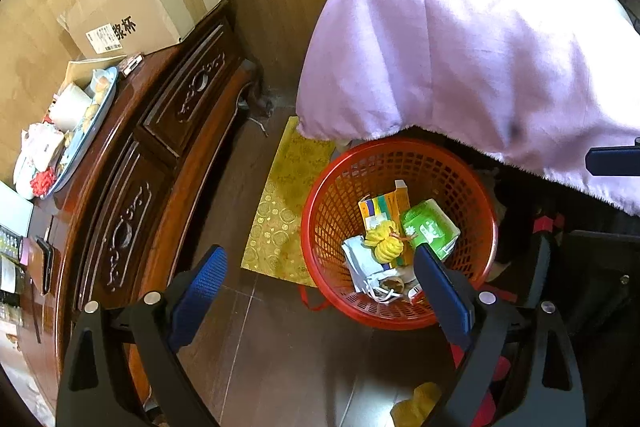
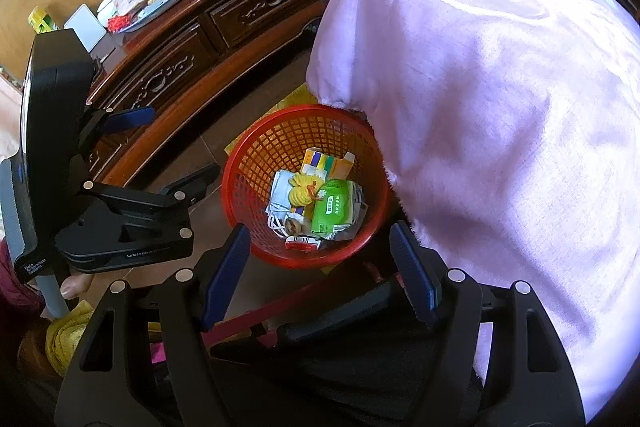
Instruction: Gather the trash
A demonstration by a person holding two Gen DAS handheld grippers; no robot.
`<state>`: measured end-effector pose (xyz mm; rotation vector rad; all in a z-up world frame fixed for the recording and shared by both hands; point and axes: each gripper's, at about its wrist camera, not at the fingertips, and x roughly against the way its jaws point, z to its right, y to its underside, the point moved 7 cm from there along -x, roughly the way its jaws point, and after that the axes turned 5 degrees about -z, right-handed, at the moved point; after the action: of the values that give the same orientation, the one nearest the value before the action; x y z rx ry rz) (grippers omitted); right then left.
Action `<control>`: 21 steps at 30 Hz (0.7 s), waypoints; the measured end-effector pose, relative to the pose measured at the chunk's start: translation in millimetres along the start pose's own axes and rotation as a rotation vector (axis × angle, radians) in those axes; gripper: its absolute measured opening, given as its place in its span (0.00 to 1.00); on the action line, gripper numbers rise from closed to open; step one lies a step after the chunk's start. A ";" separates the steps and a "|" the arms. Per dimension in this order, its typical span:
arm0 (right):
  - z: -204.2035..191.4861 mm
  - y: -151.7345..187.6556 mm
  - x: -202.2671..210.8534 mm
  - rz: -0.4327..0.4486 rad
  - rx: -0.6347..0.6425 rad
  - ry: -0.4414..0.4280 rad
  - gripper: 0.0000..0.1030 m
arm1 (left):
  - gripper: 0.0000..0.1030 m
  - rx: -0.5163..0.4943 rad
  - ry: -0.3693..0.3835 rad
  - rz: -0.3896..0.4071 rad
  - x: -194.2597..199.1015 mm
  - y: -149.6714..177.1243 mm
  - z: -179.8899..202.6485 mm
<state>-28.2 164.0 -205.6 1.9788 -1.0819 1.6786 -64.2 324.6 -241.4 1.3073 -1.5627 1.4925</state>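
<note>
Hovering above the red basket (image 2: 240, 163) on the floor, left gripper (image 1: 320, 291) and right gripper (image 2: 320, 275) both gape wide, empty; trash, including green packet (image 2: 332, 209), lies inside.

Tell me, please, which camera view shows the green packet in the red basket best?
The right wrist view: the green packet lies fully visible, printed face up. In the left wrist view, the left gripper's finger hides its lower corner.

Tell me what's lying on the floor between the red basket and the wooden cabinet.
A yellow patterned mat lies on the floor between the red basket and the wooden cabinet, clearest in the left wrist view.
</note>
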 end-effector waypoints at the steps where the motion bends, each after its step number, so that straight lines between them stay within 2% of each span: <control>1: 0.1 0.1 -0.1 0.000 -0.001 0.000 0.68 | 0.90 -0.001 -0.002 0.001 -0.1 -0.1 0.4; 21: 0.0 0.5 -0.2 -0.001 -0.002 -0.001 0.68 | 0.90 -0.002 -0.006 0.003 0.9 0.1 2.8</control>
<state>-28.5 163.8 -205.9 1.9791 -1.0824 1.6753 -64.0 321.7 -241.1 1.3098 -1.5710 1.4896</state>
